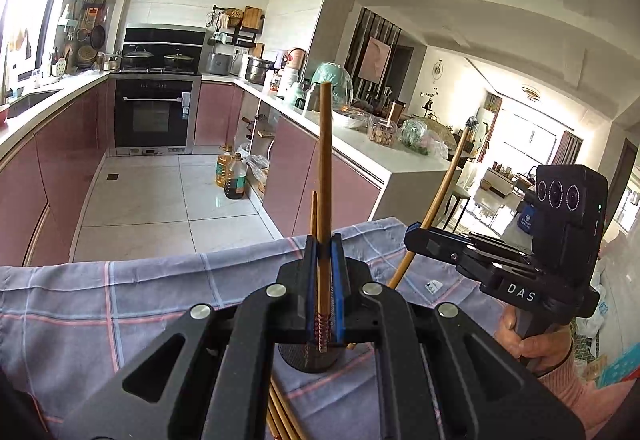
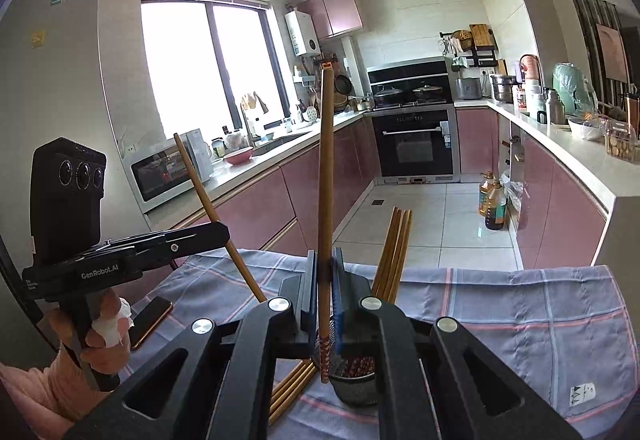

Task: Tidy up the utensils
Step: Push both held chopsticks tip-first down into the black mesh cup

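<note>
Both grippers, left gripper (image 1: 325,240) and right gripper (image 2: 325,256), have fingers pinching one chopstick (image 1: 325,160) each, upright, ready for the mesh holder (image 2: 356,386) near the counter's near edge.

black grippers, blue pads (image 1: 339,280), silver screws; pink sleeve (image 1: 568,388); "das" marking

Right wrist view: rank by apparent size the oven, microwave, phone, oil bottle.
1. oven
2. microwave
3. phone and oil bottle: they look alike, so no rank between them.
The phone lies nearest the camera, so its apparent size is inflated.
</note>
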{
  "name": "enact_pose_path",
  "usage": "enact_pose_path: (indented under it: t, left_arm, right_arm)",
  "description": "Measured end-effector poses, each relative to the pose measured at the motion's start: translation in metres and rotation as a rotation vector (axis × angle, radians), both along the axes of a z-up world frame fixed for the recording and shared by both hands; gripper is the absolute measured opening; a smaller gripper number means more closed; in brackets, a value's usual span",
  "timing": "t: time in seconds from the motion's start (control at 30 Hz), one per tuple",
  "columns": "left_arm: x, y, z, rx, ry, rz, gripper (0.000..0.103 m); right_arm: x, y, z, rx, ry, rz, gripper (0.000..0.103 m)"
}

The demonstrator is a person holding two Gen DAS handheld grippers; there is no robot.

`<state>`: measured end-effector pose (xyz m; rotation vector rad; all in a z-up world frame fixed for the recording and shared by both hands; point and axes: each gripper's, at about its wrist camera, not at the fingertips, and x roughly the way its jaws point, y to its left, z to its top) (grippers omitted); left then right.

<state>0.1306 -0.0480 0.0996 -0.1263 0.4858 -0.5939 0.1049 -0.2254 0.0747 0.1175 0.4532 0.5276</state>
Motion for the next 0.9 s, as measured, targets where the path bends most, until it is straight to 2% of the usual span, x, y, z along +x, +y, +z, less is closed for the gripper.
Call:
enact_pose_path:
  t: [0.3,0.7,0.9]
  left_arm:
    - [0.022,-0.019,-0.006,0.048,0.014,0.009,0.008]
    - [0.048,-0.05,-0.054,0.23,0.154,-0.077,0.008]
    - [0.064,-0.058,-0.073,0.265,0.199,-0.063,0.008]
  right_arm:
    - [0.018,-0.001,-0.009,-0.001,0.023,-0.016,0.006]
    - [0.054,0.015,-0.067,-0.073,0.253,0.014,0.006]
    - [0.065,0.017,-0.08,-0.078,0.284,-0.027,0.008]
